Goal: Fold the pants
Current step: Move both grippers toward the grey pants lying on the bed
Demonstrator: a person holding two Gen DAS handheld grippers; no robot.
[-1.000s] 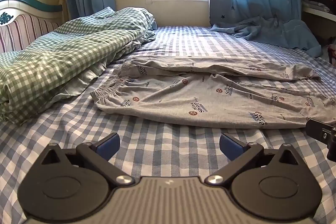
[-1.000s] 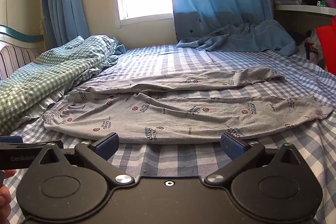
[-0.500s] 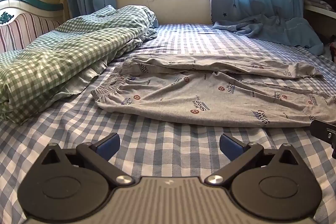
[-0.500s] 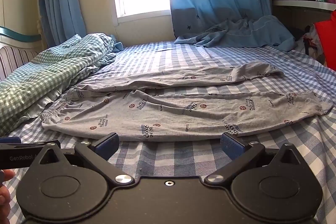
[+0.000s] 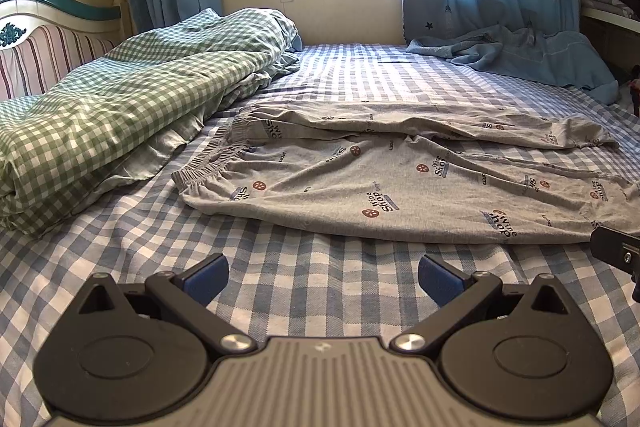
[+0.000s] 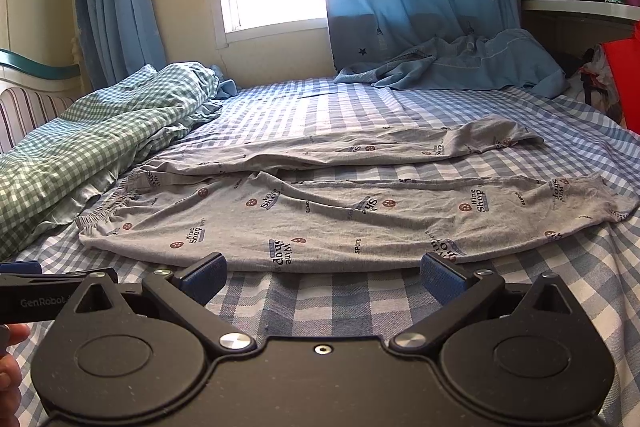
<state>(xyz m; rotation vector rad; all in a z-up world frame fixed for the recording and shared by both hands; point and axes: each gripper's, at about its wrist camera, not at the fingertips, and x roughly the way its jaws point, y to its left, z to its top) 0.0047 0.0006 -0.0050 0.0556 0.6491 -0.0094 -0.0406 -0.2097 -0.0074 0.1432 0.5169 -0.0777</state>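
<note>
The pants [image 5: 400, 183] lie spread across the blue-checked bed sheet [image 5: 320, 287], waistband toward the green gingham duvet [image 5: 120, 99] and legs running away from it toward the foot end. They look laid out for folding: flat on the sheet, the near leg edge parallel to the mattress edge where both tools wait.

The left gripper [image 5: 322, 277] hovers over bare sheet just short of the pants' near edge, closer to the waistband end; its blue-padded fingers stand wide apart with nothing between them. The right gripper [image 6: 322, 273] sits further from the duvet, opposite the middle of the near leg, its fingers equally spread and empty, their tips right at the cloth's hem. The spacing seems deliberate — one tool for the waist, one for the leg — so the garment could be lifted along its long side and one leg laid over the other.

The pants are grey knit, printed with small red-brown dots and "Wine Shop" lettering, with a gathered elastic waistband [image 5: 204, 175]. The two legs lie side by side rather than stacked, the far one narrower and rumpled, a strip of sheet showing between them near the cuffs. Soft creases run along the near leg; the fabric looks thin and limp, likely to sag between two grasp points. No fold appears made yet.
</note>
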